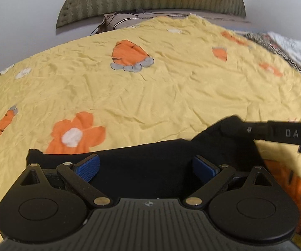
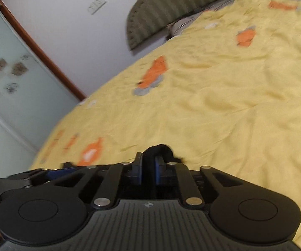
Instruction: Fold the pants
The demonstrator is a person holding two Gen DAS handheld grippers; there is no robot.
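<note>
- Your right gripper (image 2: 148, 172) pinches the black pants (image 1: 146, 167), jaws narrow.
- Your left gripper (image 1: 146, 165) gapes wide above them.
- Pants lie at the bed's (image 1: 171, 87) six o'clock edge; folding looks unfinished.

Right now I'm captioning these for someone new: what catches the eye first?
The yellow bedspread with orange carrot and flower patches fills both views. Black pants lie at its near edge, under the open left tongs. The right tongs are shut on a bunched black fold.
</note>
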